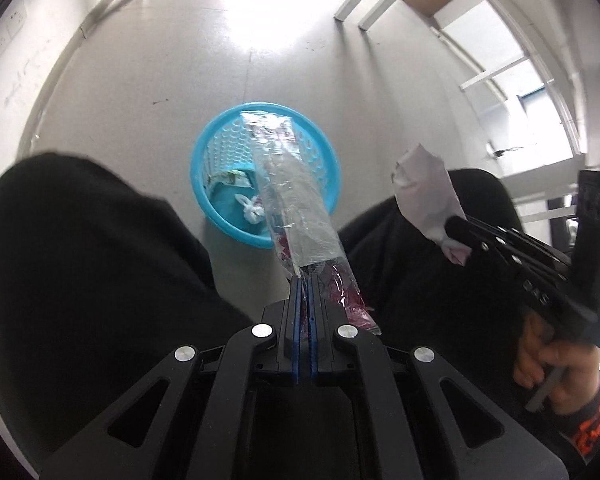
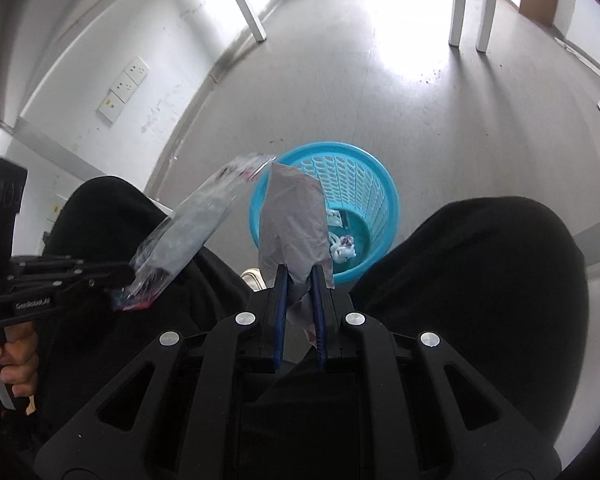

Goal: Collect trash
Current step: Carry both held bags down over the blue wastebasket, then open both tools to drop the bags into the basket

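My left gripper [image 1: 305, 280] is shut on a long clear plastic wrapper [image 1: 296, 200] with red print, held out above a blue plastic basket [image 1: 324, 140] on the floor. The wrapper also shows in the right wrist view [image 2: 188, 228], with the left gripper [image 2: 124, 274] at the left. My right gripper [image 2: 299, 274] is shut on a crumpled grey-white paper [image 2: 292, 220], held just in front of the basket [image 2: 380, 184]. The right gripper [image 1: 456, 226] and its paper [image 1: 424, 188] show at the right of the left wrist view. The basket holds crumpled white paper [image 2: 342, 248] and a small packet [image 1: 230, 179].
The person's black-trousered knees [image 1: 80, 260] [image 2: 480, 280] flank the basket on both sides. White table legs [image 2: 466, 4] stand on the grey floor beyond. A white wall with sockets [image 2: 124, 88] runs along the left. A shoe tip [image 2: 252, 276] shows near the basket.
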### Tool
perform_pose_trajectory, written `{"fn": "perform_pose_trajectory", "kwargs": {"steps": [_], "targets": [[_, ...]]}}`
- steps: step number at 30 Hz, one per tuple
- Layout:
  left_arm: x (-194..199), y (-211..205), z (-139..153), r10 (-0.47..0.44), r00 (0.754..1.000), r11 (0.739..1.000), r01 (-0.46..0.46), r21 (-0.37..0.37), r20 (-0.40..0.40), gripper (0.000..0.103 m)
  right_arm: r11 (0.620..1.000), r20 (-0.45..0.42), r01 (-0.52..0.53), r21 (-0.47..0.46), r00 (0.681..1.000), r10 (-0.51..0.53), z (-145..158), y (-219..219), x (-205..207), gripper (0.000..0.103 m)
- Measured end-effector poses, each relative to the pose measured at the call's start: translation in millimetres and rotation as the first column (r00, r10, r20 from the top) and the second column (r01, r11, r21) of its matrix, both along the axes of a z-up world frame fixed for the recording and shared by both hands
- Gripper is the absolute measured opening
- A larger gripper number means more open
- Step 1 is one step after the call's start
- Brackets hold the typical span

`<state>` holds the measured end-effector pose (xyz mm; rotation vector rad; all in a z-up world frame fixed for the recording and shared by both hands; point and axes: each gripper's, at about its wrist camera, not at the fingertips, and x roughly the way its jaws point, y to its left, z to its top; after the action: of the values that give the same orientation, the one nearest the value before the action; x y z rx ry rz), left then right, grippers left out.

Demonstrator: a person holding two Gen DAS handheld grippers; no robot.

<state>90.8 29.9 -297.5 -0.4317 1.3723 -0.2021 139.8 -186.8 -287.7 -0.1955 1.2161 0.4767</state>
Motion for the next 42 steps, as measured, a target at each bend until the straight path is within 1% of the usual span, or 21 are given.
{"fn": "perform_pose_trajectory", "kwargs": {"steps": [3, 5, 6, 11, 15, 17, 19, 23, 25, 26, 32, 35, 39, 42], "targets": [[13.9, 0.4, -14.9, 0.004, 0.999, 1.0, -0.003, 0.025, -0.04, 0.002, 1.0, -0.021, 0.001, -0.024, 1.0, -0.001, -13.8, 8.4, 13.5, 0.011], [19.6, 4.8, -22.7, 0.012, 0.998, 1.0, -0.011, 0.021, -0.067, 0.002, 0.999, -0.04, 0.011, -0.046, 0.999, -0.013, -23.5, 13.8, 18.0, 0.011], [20.5, 4.1, -23.2, 0.01, 0.997, 1.0, -0.008, 0.018, -0.072, 0.002, 0.998, -0.047, 0.019, -0.056, 0.999, -0.022, -28.7, 17.0, 22.3, 0.011], [34.0, 2.7, -30.7, 0.004, 0.997, 0.999, 0.0, 0.053, -0.082, 0.002, 0.996, -0.092, 0.055, -0.076, 0.994, -0.062, -54.0, 30.8, 46.1, 0.011], [49.0, 2.7, -44.8, 0.023, 0.993, 0.998, -0.017, 0.052, -0.118, 0.002, 0.993, -0.137, 0.06, -0.103, 0.988, -0.074, -78.5, 41.9, 63.9, 0.011], [54.8, 3.3, -52.0, 0.018, 0.99, 0.999, -0.012, 0.048, -0.137, 0.002, 0.99, -0.14, 0.054, -0.128, 0.987, -0.072, -89.5, 47.3, 70.1, 0.011], [57.8, 3.1, -56.8, 0.013, 0.988, 0.999, -0.007, 0.045, -0.152, 0.002, 0.987, -0.162, 0.057, -0.148, 0.983, -0.081, -100.5, 50.9, 77.2, 0.011], [65.8, 4.1, -64.9, 0.015, 0.984, 0.999, -0.009, 0.037, -0.179, 0.002, 0.984, -0.246, 0.123, -0.129, 0.957, -0.152, -124.2, 43.3, 94.5, 0.011], [72.5, 5.7, -70.7, 0.023, 0.981, 0.999, -0.017, 0.036, -0.192, 0.002, 0.982, -0.266, 0.143, -0.122, 0.949, -0.171, -132.2, 42.0, 100.5, 0.011], [76.0, 4.5, -74.3, 0.022, 0.98, 0.999, -0.015, 0.035, -0.198, 0.002, 0.982, -0.273, 0.147, -0.117, 0.946, -0.174, -135.5, 41.3, 103.4, 0.011], [98.6, -4.2, -97.0, 0.009, 0.972, 0.999, 0.001, 0.041, -0.233, 0.002, 0.972, -0.282, 0.174, -0.158, 0.935, -0.214, -158.8, 36.3, 126.3, 0.012], [110.1, -10.9, -110.6, -0.021, 0.967, 1.0, 0.026, 0.015, -0.254, 0.002, 0.966, -0.313, 0.199, -0.163, 0.918, -0.242, -173.8, 33.9, 140.1, 0.012], [124.2, -17.1, -131.3, -0.041, 0.959, 0.996, 0.061, 0.064, -0.28, 0.002, 0.953, -0.343, 0.244, -0.182, 0.892, -0.294, -196.3, 26.7, 157.9, 0.012], [128.6, -17.8, -137.7, -0.052, 0.956, 0.996, 0.07, 0.053, -0.289, 0.002, 0.944, -0.36, 0.282, -0.175, 0.874, -0.327, -206.2, 20.9, 167.3, 0.012]]}}
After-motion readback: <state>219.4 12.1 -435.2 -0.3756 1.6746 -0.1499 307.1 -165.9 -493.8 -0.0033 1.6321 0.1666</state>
